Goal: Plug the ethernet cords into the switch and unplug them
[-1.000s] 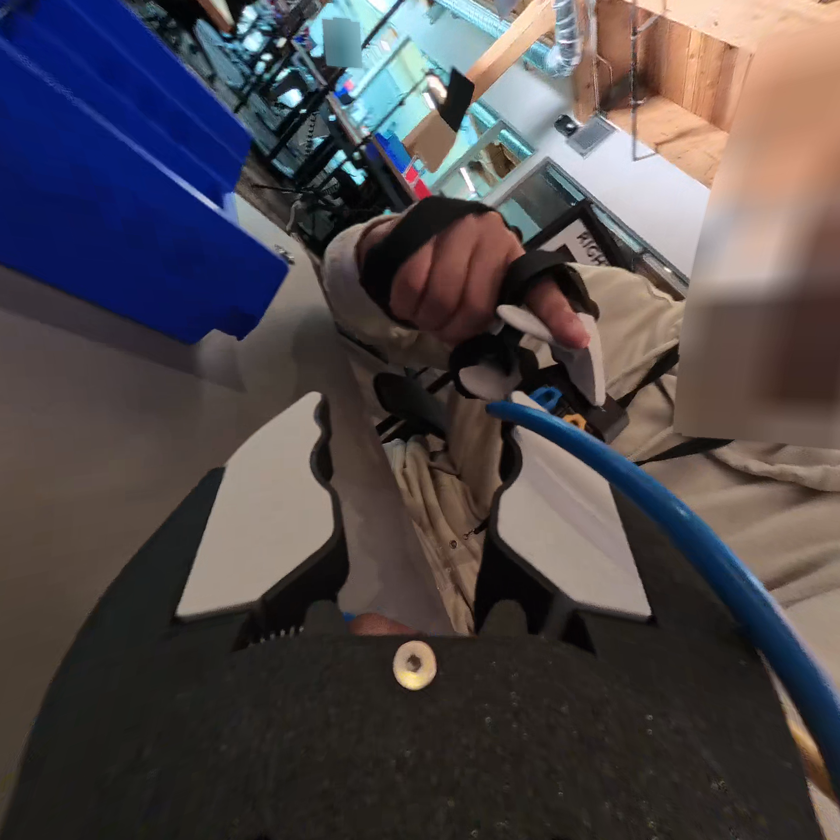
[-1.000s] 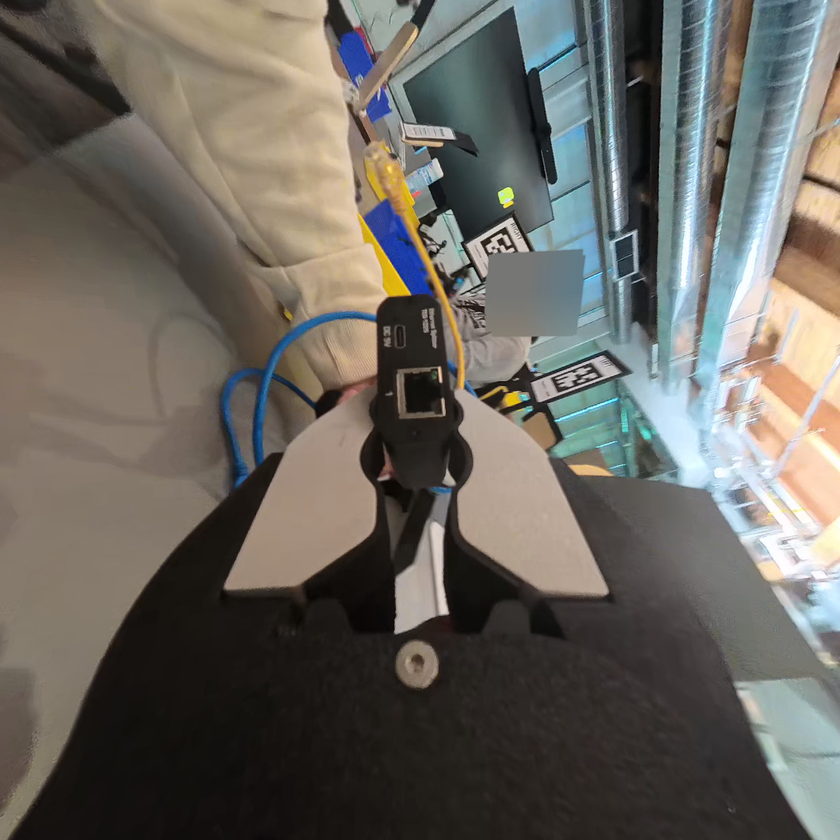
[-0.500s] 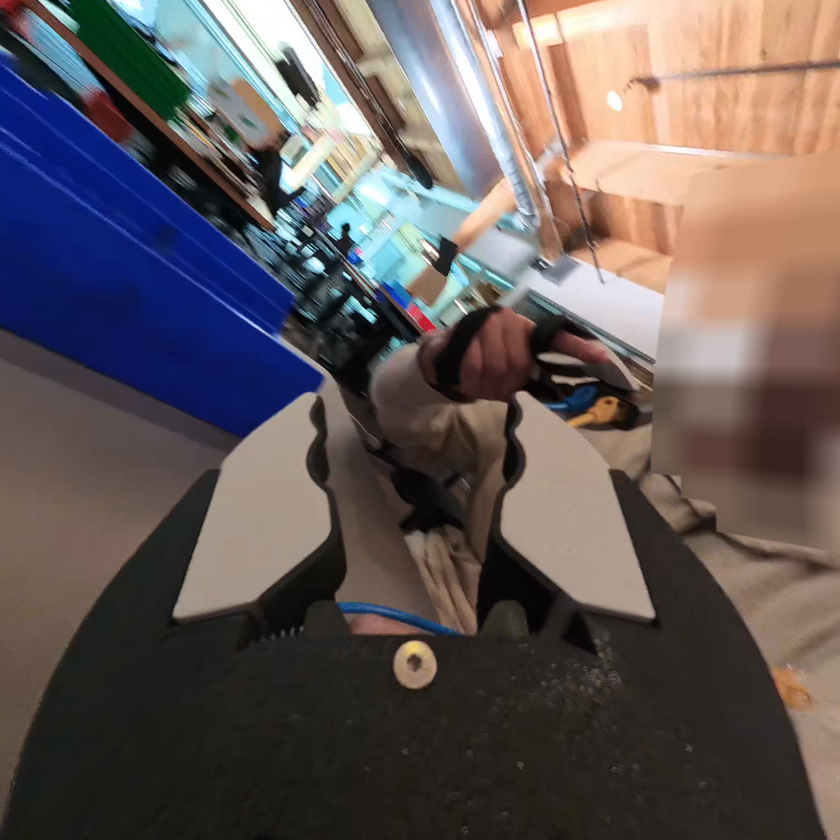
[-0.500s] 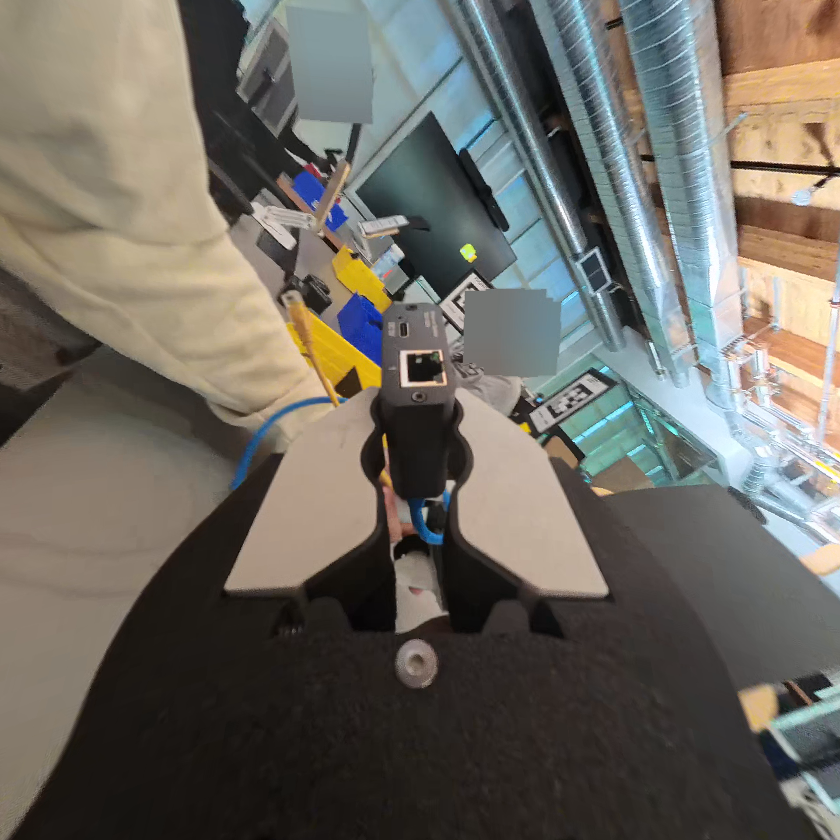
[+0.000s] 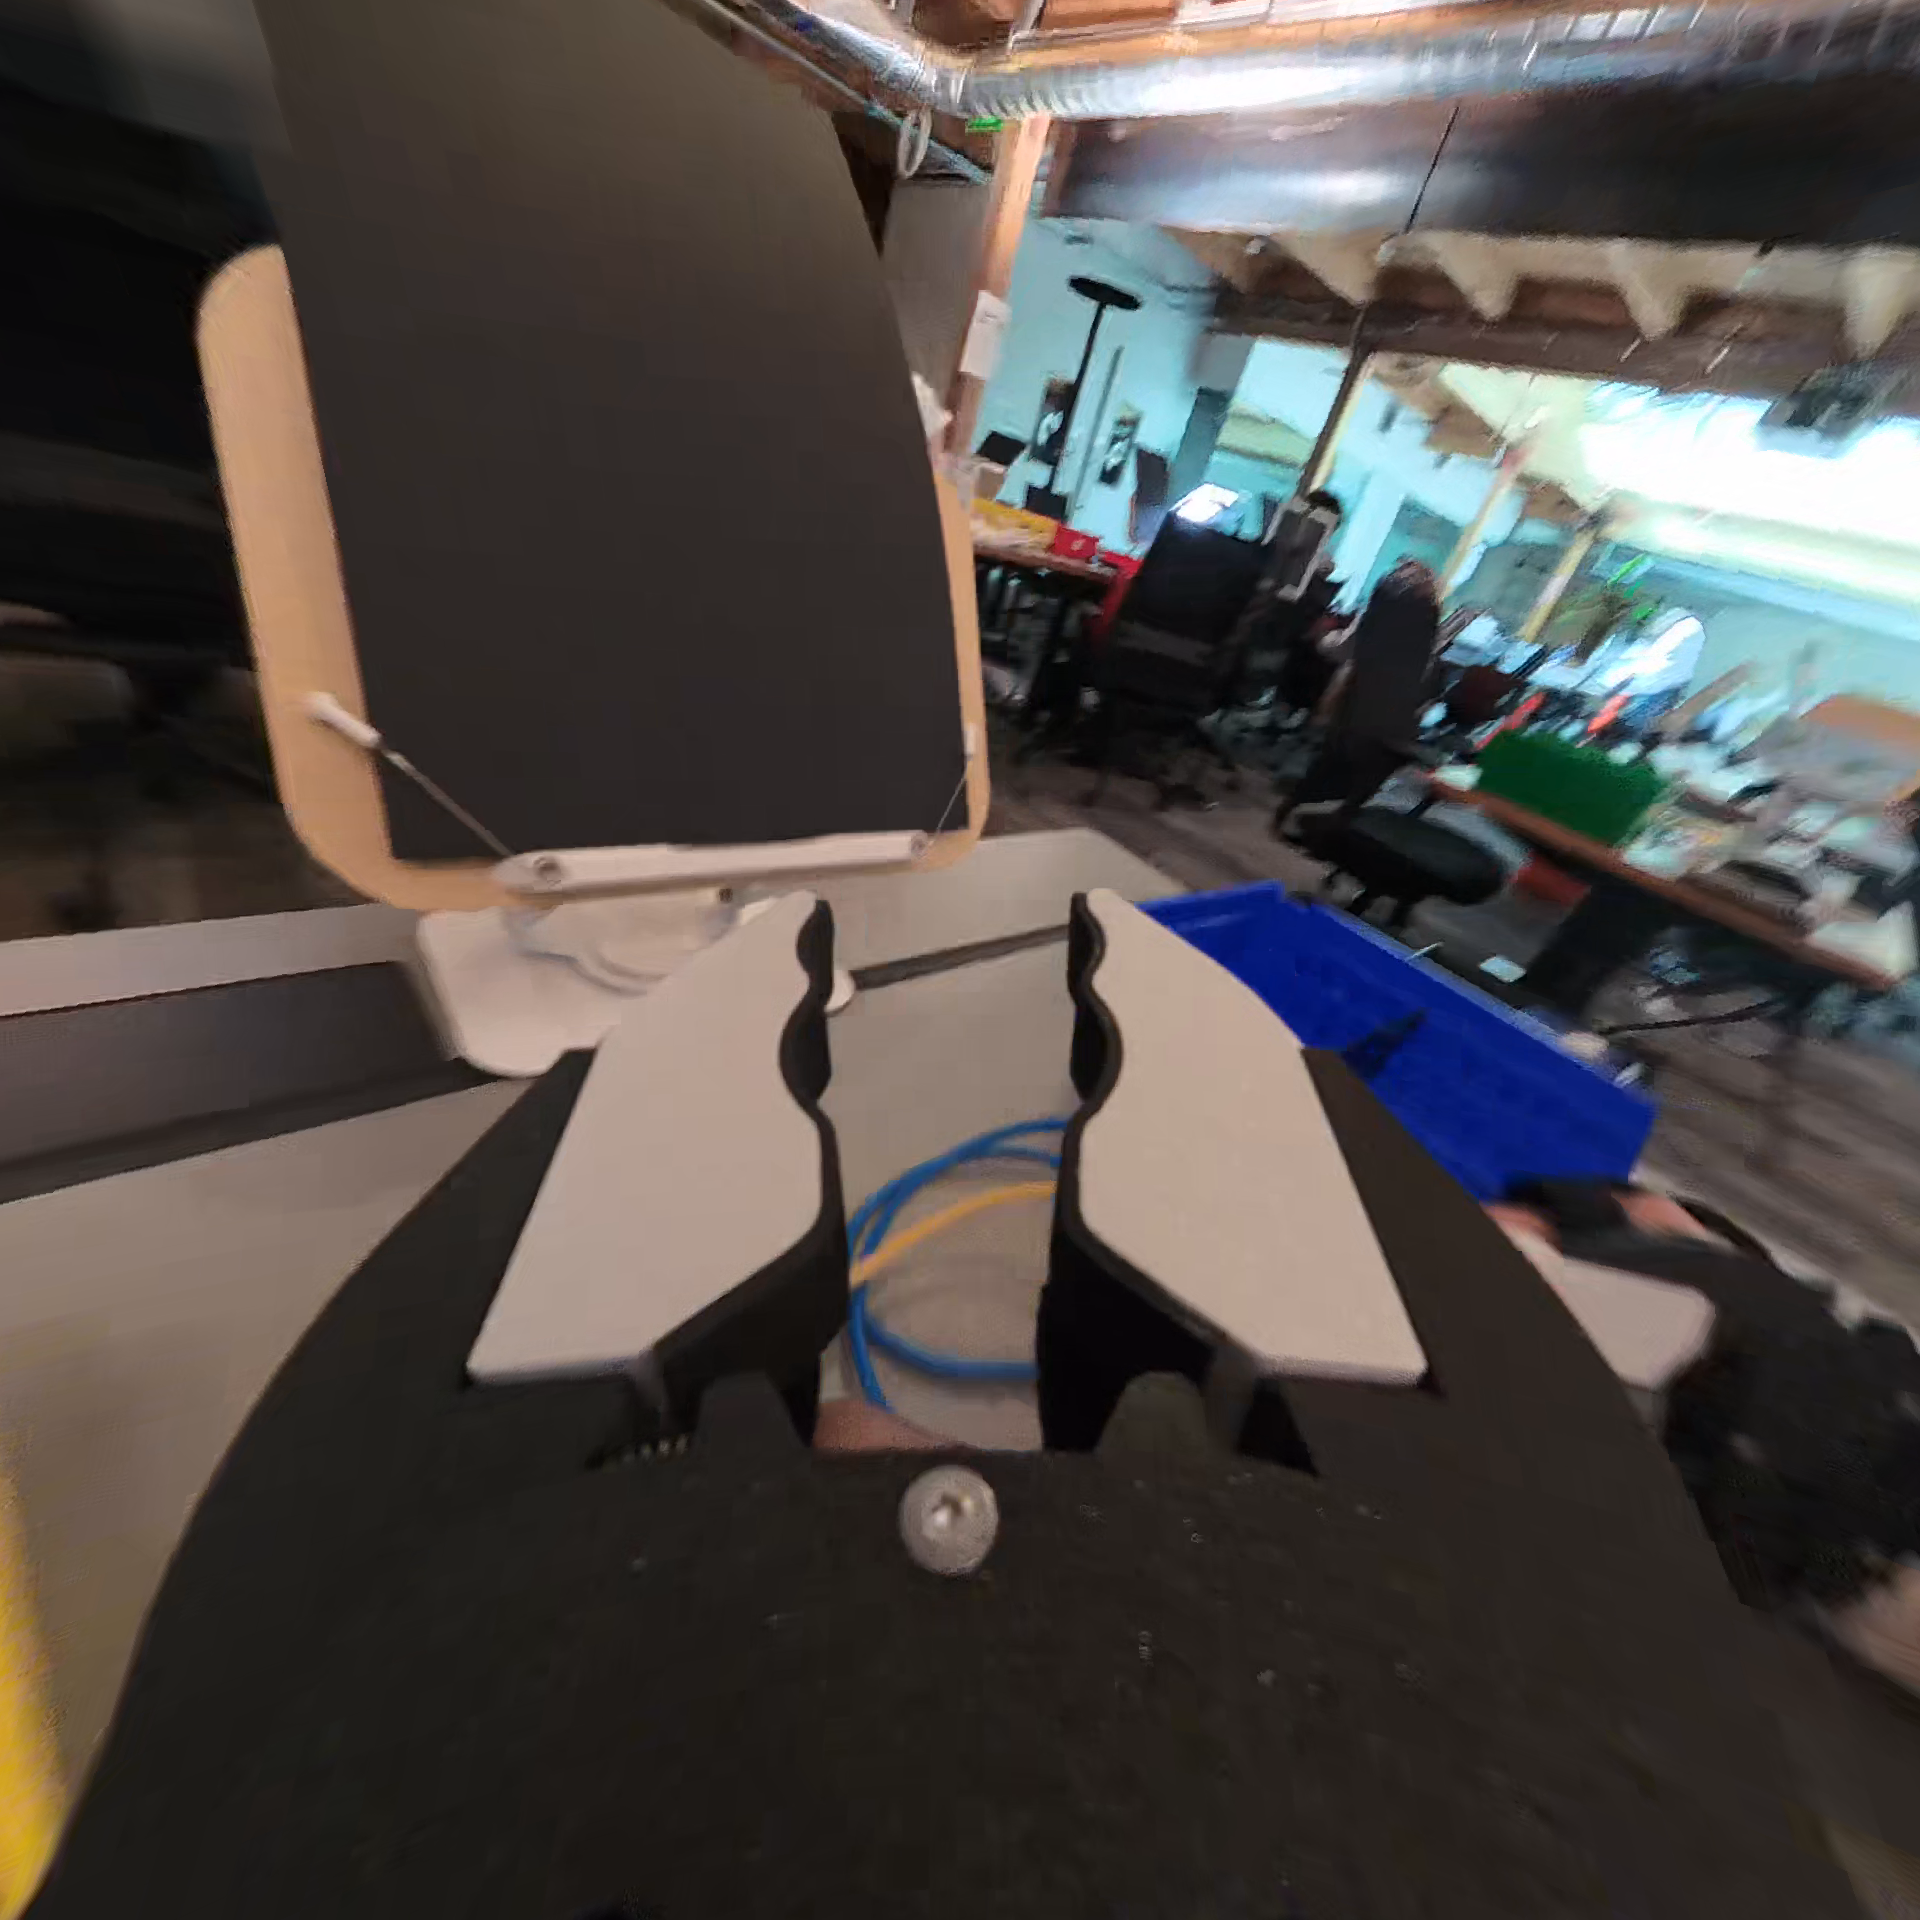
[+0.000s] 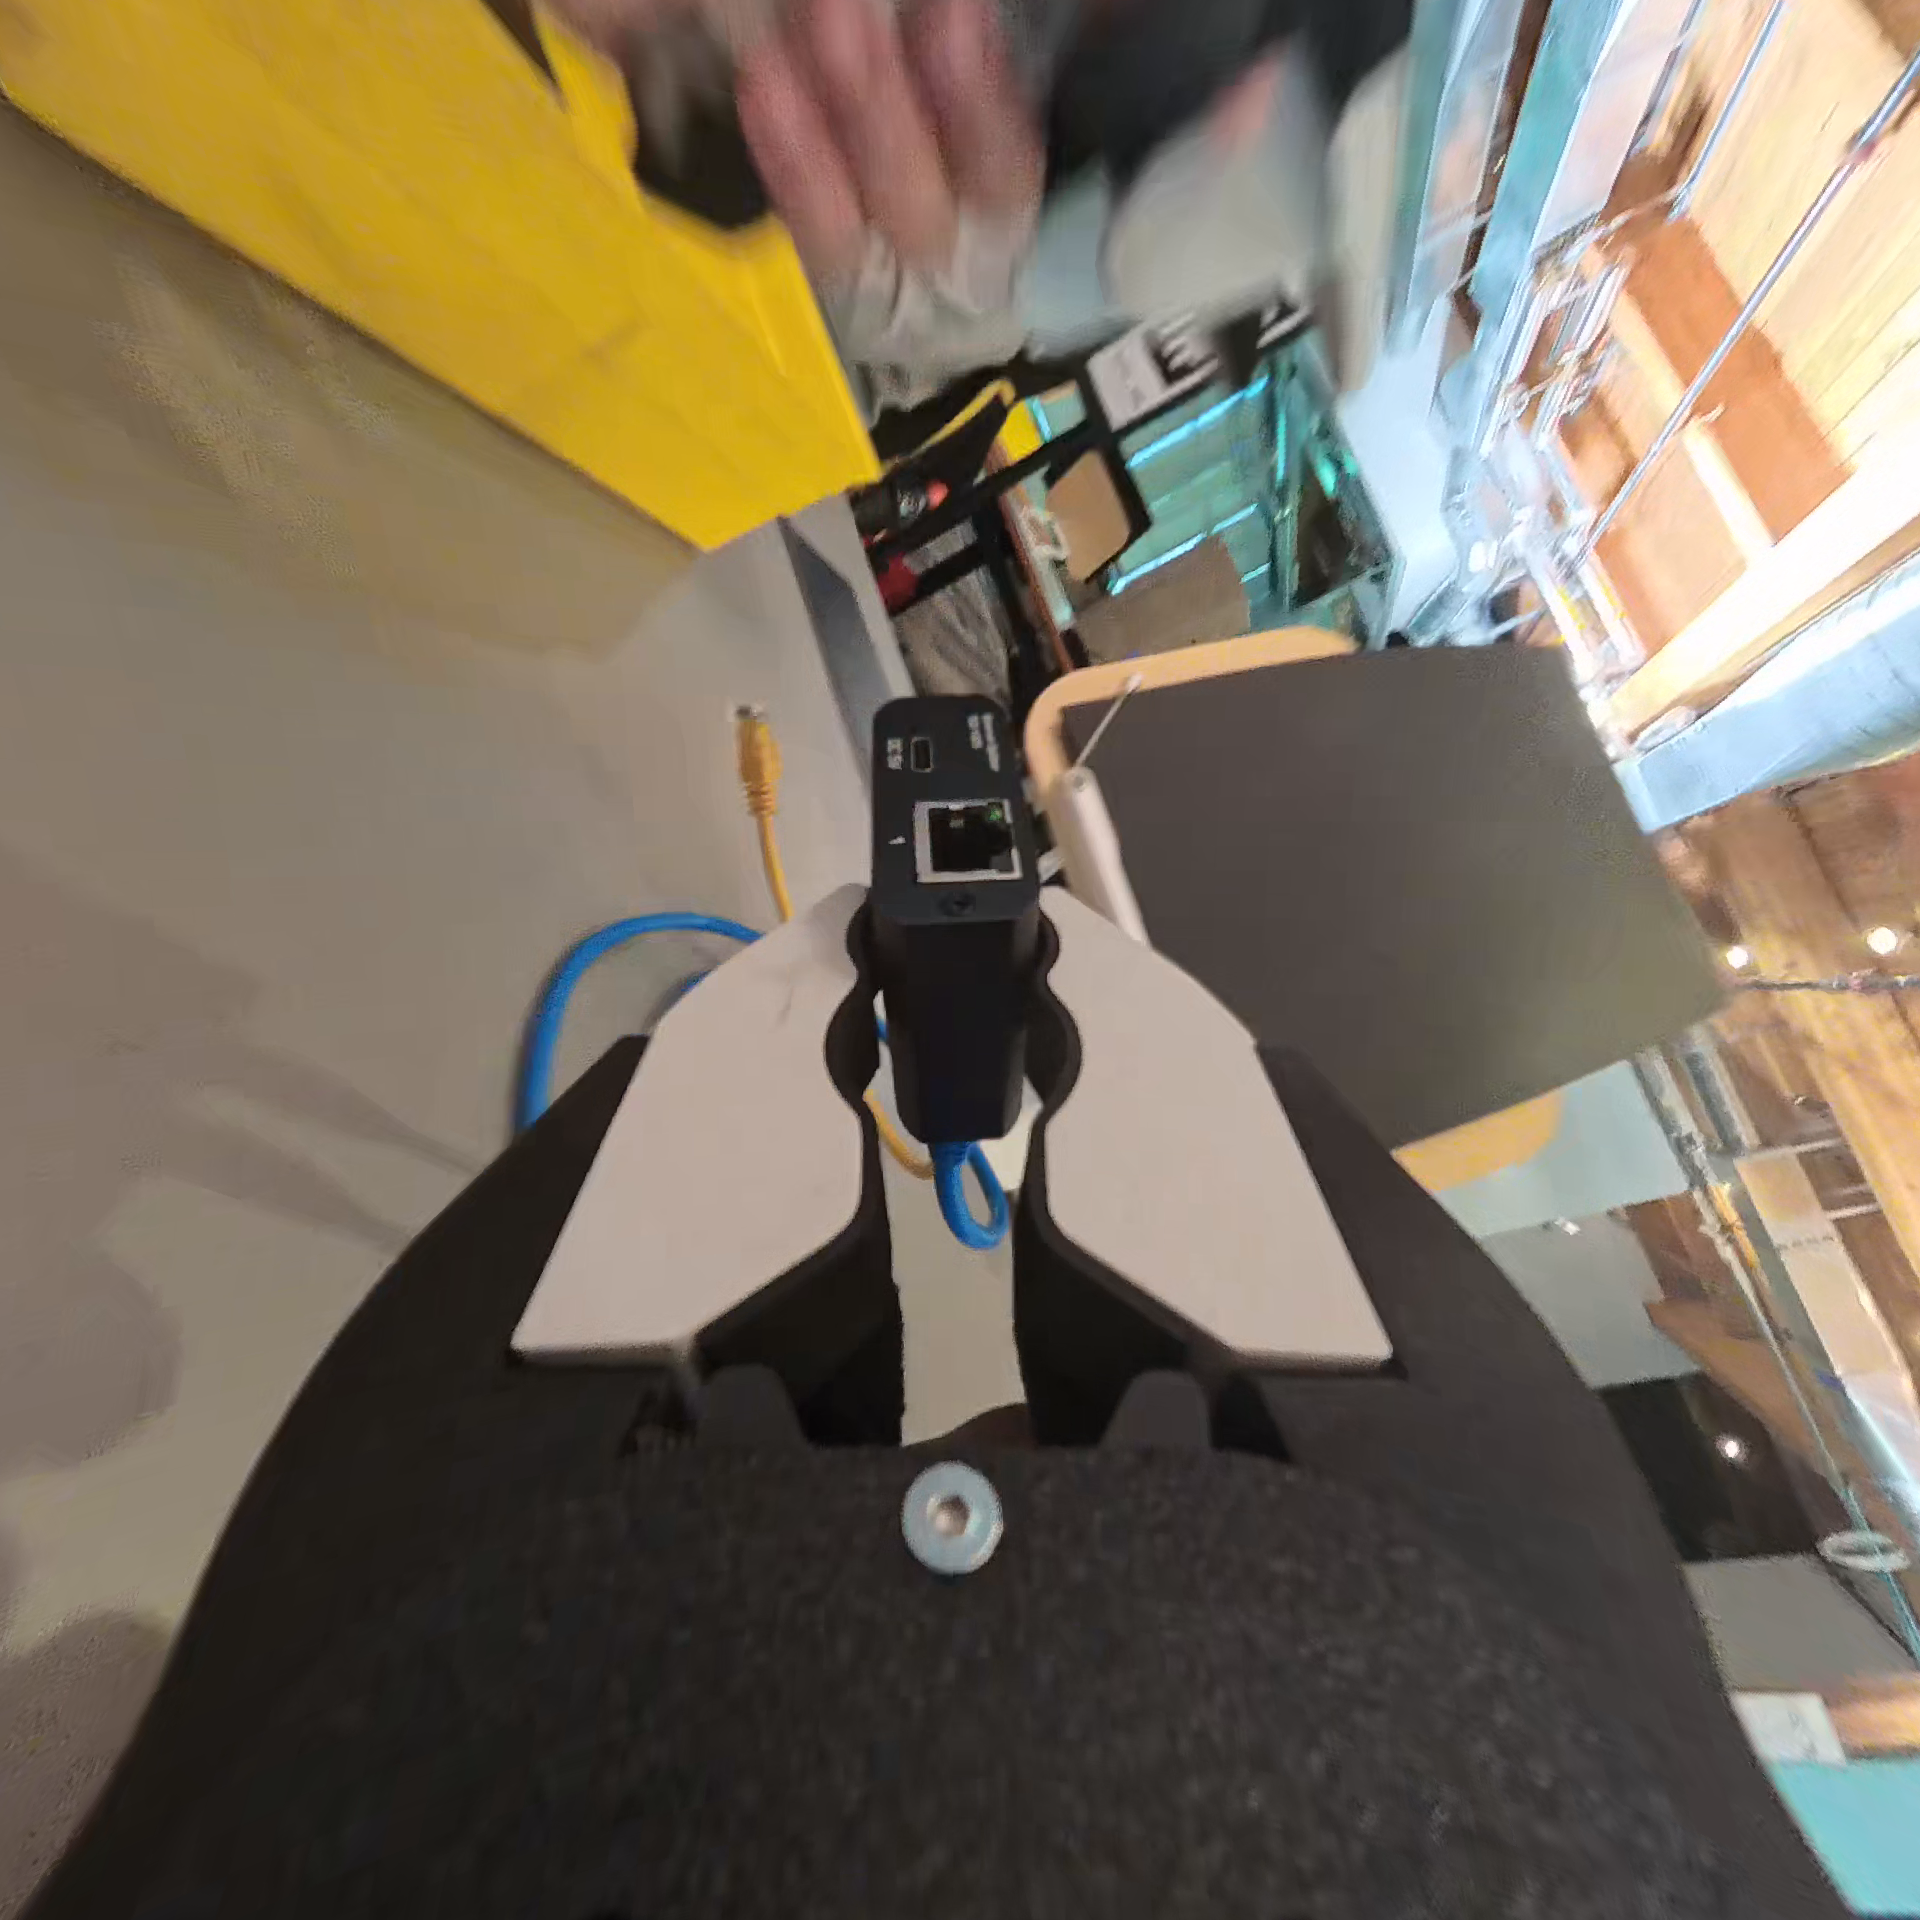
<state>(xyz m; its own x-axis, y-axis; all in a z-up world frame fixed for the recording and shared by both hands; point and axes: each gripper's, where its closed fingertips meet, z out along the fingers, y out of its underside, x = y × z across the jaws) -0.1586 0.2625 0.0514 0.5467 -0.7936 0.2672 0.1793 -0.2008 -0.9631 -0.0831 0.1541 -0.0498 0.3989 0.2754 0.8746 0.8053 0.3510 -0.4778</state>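
My right gripper (image 6: pixel 951 920) is shut on the small black switch (image 6: pixel 951 935), held with its empty ethernet port (image 6: pixel 966 840) facing the camera. A blue cord (image 6: pixel 613 951) is looped on the grey table, with a short blue loop just under the switch. A yellow cord's free plug (image 6: pixel 756 764) lies on the table left of the switch. My left gripper (image 5: pixel 948 961) is open and empty above the table. Loops of the blue cord (image 5: pixel 914 1361) and the yellow cord (image 5: pixel 940 1221) lie on the table between its fingers.
A black panel in a light wood frame (image 5: pixel 623 499) stands on a white base at the table's back; it also shows in the right wrist view (image 6: pixel 1351 883). A blue bin (image 5: pixel 1392 1029) sits to the right. A yellow bin (image 6: pixel 436 239) and a blurred hand (image 6: pixel 883 135) are beyond the switch. Across from one pair of fingers to the other is roughly 15 centimeters.
Both grippers have swung from facing the person to facing the table. The left stays open and empty, the right stays shut on the switch. The yellow plug now lies on the table.
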